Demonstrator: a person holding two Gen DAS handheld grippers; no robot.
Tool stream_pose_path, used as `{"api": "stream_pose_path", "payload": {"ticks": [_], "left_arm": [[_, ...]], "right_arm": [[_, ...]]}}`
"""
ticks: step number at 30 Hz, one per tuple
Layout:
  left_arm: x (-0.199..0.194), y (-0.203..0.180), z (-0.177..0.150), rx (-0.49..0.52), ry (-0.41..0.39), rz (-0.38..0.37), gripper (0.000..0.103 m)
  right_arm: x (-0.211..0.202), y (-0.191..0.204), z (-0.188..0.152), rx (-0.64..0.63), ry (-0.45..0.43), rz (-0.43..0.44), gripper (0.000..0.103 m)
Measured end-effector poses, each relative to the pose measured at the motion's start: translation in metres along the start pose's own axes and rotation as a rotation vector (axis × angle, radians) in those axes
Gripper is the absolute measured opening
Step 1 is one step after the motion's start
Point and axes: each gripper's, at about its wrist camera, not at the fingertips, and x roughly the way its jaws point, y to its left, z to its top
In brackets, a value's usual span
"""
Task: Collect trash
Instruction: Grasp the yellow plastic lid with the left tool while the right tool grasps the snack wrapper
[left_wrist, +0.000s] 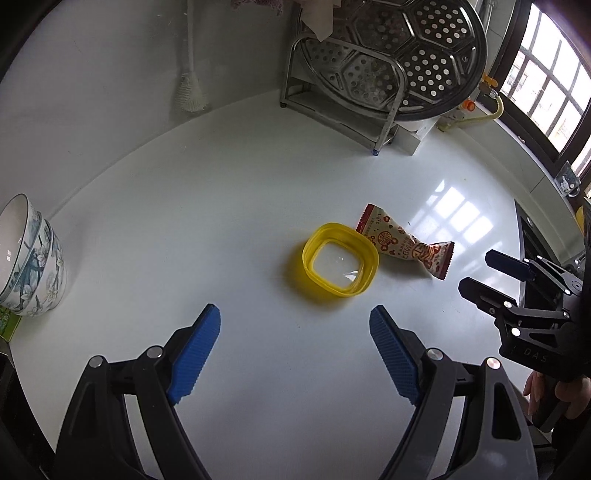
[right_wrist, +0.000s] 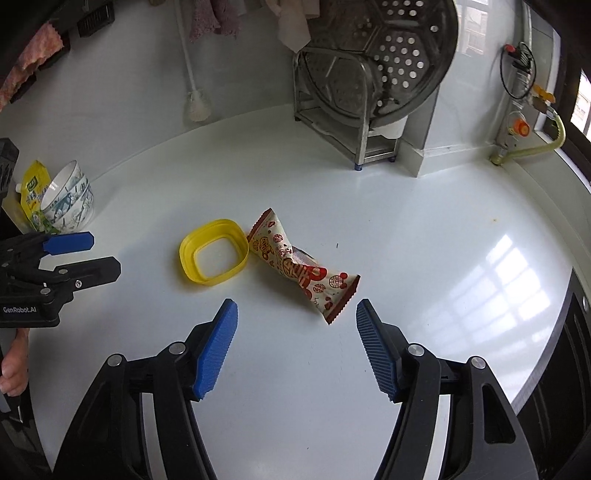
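Note:
A crumpled red-and-cream snack wrapper (left_wrist: 406, 245) lies on the white countertop (left_wrist: 221, 229), touching a small yellow square container (left_wrist: 340, 259) on its left. Both also show in the right wrist view: the wrapper (right_wrist: 303, 271) and the container (right_wrist: 213, 256). My left gripper (left_wrist: 293, 319) is open and empty, a short way in front of the container. My right gripper (right_wrist: 297, 314) is open and empty, its fingertips just short of the wrapper's near end. The right gripper shows at the right of the left wrist view (left_wrist: 484, 271); the left gripper shows at the left of the right wrist view (right_wrist: 99, 254).
Stacked patterned bowls (right_wrist: 68, 201) and a yellow-green pouch (right_wrist: 33, 192) stand at the left. A metal rack with a perforated steamer tray (right_wrist: 373, 66) stands at the back. A white brush (right_wrist: 195, 99) leans on the wall. A dark stove edge (right_wrist: 561, 362) lies at the right.

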Motion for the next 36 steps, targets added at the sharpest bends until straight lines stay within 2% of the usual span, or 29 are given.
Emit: {"api": "stream_pose_path", "payload": {"ticks": [6,11,23,24,27,31,36], "left_arm": [[0.023,0.005,0.009,-0.033,0.028,0.002,0.082],[0.04,0.006,0.015,-0.039,0.052,0.008,0.082],[0.06,0.015,0.022,-0.052,0.083,0.016,0.082],[0.061,0.015,0.022,-0.051,0.085,0.017,0.082],[0.066,0.013,0.021,-0.05,0.094,0.018,0.082],[0.074,0.011,0.02,-0.056,0.107,0.02,0.082],[0.083,0.008,0.022,-0.082,0.104,0.03,0.082]], "right_arm": [[0.023,-0.003,0.021,-0.079,0.025,0.008,0.064],[0.044,0.003,0.035,-0.193,0.069,0.001,0.065],[0.079,0.01,0.037,-0.283,0.123,-0.023,0.064],[0.081,0.01,0.036,-0.287,0.125,-0.026,0.06],[0.086,0.009,0.03,-0.287,0.152,-0.041,0.036],[0.081,-0.002,0.024,-0.221,0.132,-0.045,0.029],[0.073,-0.014,0.012,-0.132,0.119,-0.078,0.028]]}}
